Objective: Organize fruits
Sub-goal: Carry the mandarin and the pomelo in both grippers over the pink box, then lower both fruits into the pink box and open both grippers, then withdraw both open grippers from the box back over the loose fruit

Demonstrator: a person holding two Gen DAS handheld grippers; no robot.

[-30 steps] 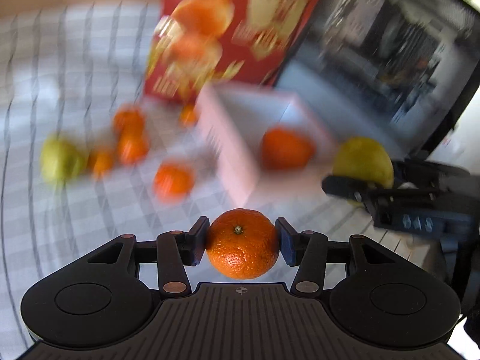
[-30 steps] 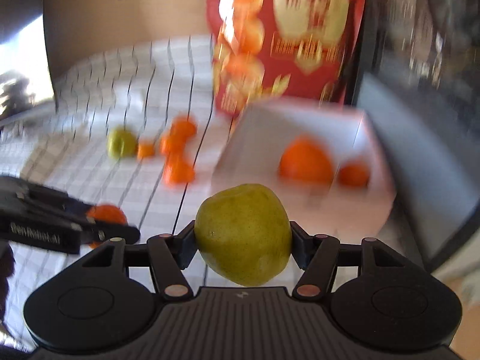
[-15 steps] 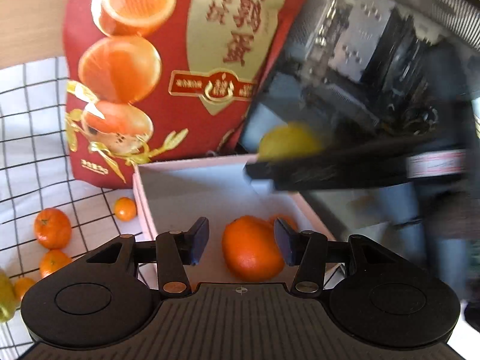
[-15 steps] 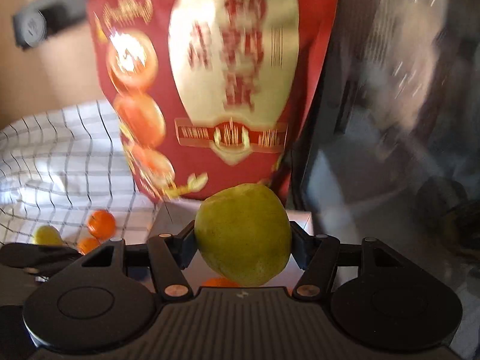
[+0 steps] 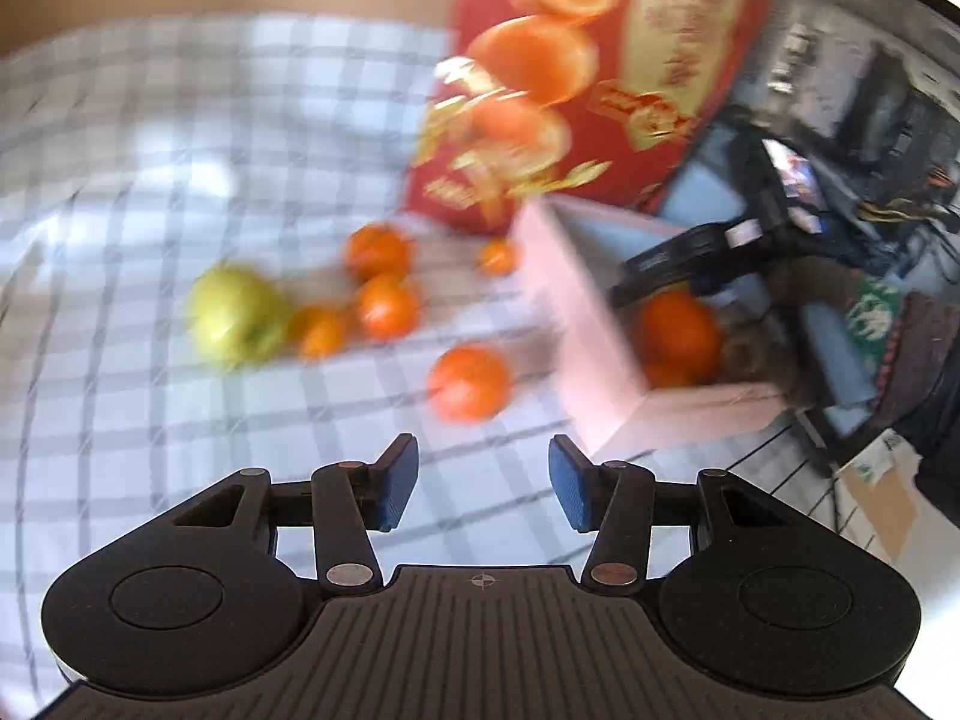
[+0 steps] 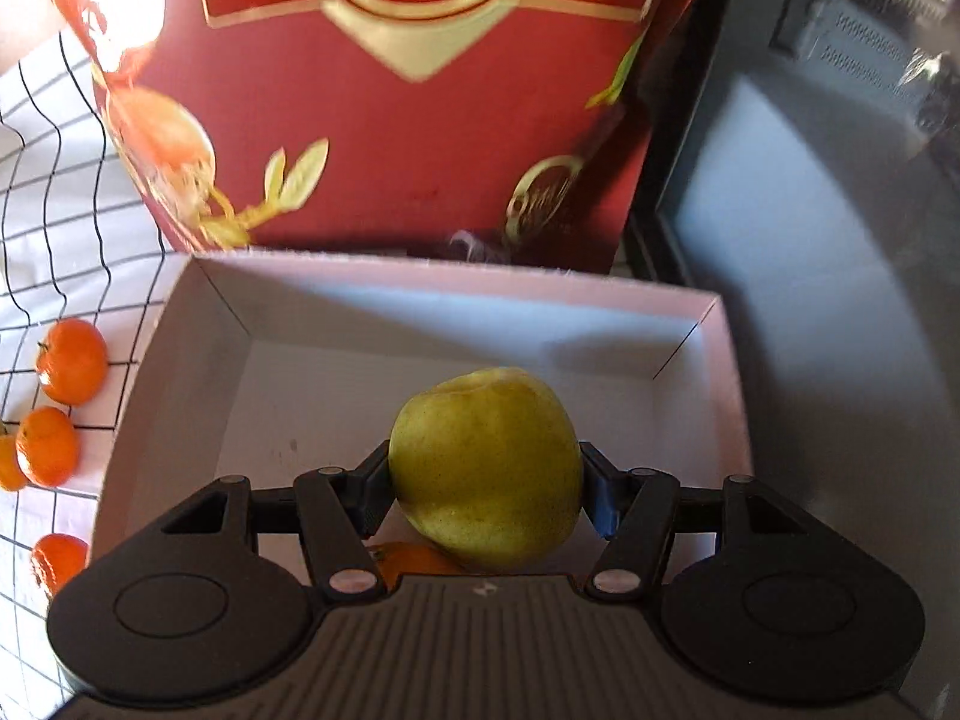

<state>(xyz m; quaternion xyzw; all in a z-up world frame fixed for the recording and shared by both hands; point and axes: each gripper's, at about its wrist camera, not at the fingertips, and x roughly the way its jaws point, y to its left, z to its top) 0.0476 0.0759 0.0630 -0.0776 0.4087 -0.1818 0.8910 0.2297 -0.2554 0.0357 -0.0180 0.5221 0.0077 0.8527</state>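
My left gripper (image 5: 483, 489) is open and empty above the checked cloth, left of the pink box (image 5: 576, 324). The box holds oranges (image 5: 678, 330). Several oranges (image 5: 468, 381) and a green pear (image 5: 234, 315) lie loose on the cloth. My right gripper (image 6: 486, 486) is shut on a green pear (image 6: 486, 468) and holds it inside the pink box (image 6: 726, 396), above an orange (image 6: 414, 561) on the box floor. The right gripper's arm (image 5: 678, 258) shows over the box in the left wrist view.
A tall red fruit bag (image 6: 384, 102) stands right behind the box; it also shows in the left wrist view (image 5: 600, 78). Loose oranges (image 6: 69, 360) lie left of the box. A dark glass panel (image 6: 810, 240) is to the right.
My left gripper let go of its orange in the box, then swung back out to the left over the cloth. My right gripper carried the pear down into the box.
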